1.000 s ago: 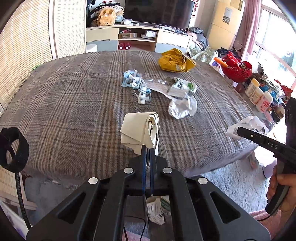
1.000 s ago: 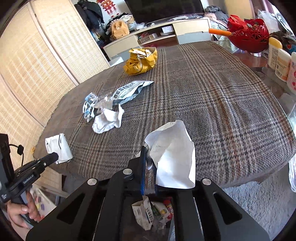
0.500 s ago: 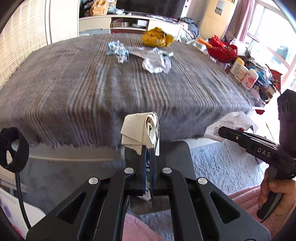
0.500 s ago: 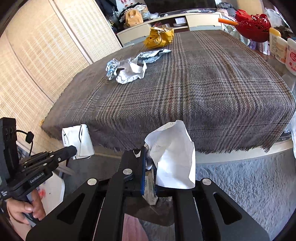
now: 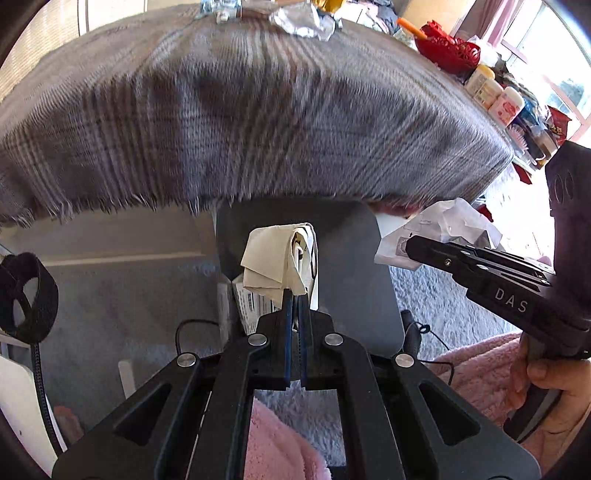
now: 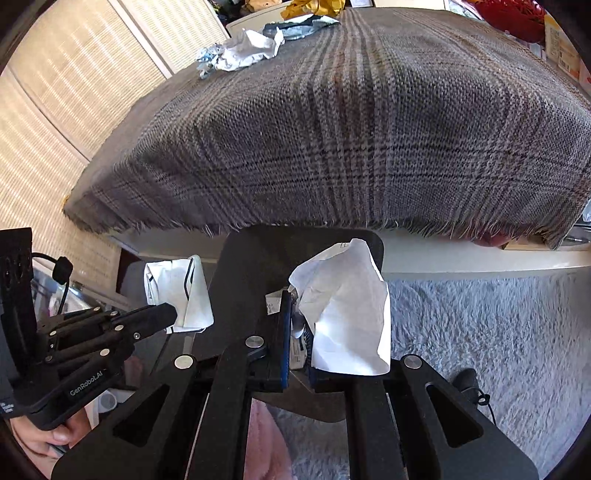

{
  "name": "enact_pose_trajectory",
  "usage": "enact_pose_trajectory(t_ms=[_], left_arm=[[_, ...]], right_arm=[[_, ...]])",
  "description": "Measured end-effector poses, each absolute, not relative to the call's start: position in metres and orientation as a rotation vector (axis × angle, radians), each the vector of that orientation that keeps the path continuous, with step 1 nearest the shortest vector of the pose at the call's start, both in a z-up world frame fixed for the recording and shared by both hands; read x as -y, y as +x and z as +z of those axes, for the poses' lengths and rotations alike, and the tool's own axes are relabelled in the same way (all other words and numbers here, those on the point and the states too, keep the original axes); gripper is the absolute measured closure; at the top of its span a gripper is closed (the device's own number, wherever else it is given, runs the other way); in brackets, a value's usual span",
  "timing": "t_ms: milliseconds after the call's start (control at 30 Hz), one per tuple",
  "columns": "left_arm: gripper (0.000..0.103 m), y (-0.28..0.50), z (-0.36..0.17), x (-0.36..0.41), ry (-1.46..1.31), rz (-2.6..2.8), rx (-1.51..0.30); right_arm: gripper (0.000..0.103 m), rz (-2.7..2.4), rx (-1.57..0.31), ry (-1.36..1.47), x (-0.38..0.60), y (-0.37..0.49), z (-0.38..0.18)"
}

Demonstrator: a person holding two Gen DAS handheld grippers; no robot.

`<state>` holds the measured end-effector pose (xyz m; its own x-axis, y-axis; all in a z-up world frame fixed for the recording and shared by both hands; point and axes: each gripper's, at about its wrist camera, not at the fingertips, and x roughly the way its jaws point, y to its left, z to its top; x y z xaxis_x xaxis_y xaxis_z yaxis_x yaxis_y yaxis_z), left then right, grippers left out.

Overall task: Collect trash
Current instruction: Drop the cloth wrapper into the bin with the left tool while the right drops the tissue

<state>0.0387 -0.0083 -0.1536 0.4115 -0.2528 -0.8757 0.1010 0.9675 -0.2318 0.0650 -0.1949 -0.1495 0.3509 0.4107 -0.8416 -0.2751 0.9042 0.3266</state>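
My left gripper (image 5: 294,295) is shut on a folded beige paper napkin (image 5: 275,260), held over a dark grey bin (image 5: 365,266) below the table edge. My right gripper (image 6: 295,314) is shut on a crumpled white paper (image 6: 347,306), also over the bin (image 6: 251,266). The right gripper shows in the left wrist view (image 5: 413,245) with its paper (image 5: 454,229); the left one shows in the right wrist view (image 6: 170,314) with the napkin (image 6: 181,291). More trash stays on the table: crumpled white paper (image 6: 247,50), a foil wrapper (image 5: 303,20), a yellow bag (image 6: 314,5).
The table with a plaid cloth (image 5: 258,110) hangs over the bin. A red basket (image 5: 448,50) and bottles (image 5: 495,92) stand at the right. A grey shaggy rug (image 6: 480,332) covers the floor. Pink fabric (image 5: 273,443) lies below the grippers.
Both grippers have dropped from above the table to below its edge, carrying their papers over the bin. The two grippers have come closer together.
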Motion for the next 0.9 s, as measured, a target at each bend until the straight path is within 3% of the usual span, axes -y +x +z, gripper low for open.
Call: enact_pose_trajectory(t_ms=[433,600,633,667,733,833,900], left_arm=[[0.097,0.050,-0.191,0.012,-0.183,-0.238,-1.211],[0.076,0.051,-0.192,0.011,-0.191,-0.232,-1.206],[0.074,0.050,-0.191,0.009,-0.188,-0.229,-1.204],[0.072,0.049,-0.190,0.009,-0.185,-0.225,-1.202],[0.071,0.048,-0.187,0.008,-0.175,-0.218,-1.197],[0.064,0.046,-0.182,0.007,-0.158,-0.212,-1.185],[0.059,0.044,-0.178,0.006,-0.148,-0.207,-1.176]], right_arm=[[0.091,0.478,-1.199,0.170,0.191,0.068,-0.167],[0.087,0.464,-1.217,0.172,0.191,0.069,-0.172],[0.079,0.453,-1.220,0.174,0.191,0.069,-0.173],[0.060,0.444,-1.222,0.176,0.192,0.070,-0.173],[0.041,0.423,-1.216,0.178,0.194,0.070,-0.173],[0.038,0.406,-1.212,0.189,0.197,0.070,-0.173],[0.030,0.389,-1.208,0.193,0.199,0.072,-0.173]])
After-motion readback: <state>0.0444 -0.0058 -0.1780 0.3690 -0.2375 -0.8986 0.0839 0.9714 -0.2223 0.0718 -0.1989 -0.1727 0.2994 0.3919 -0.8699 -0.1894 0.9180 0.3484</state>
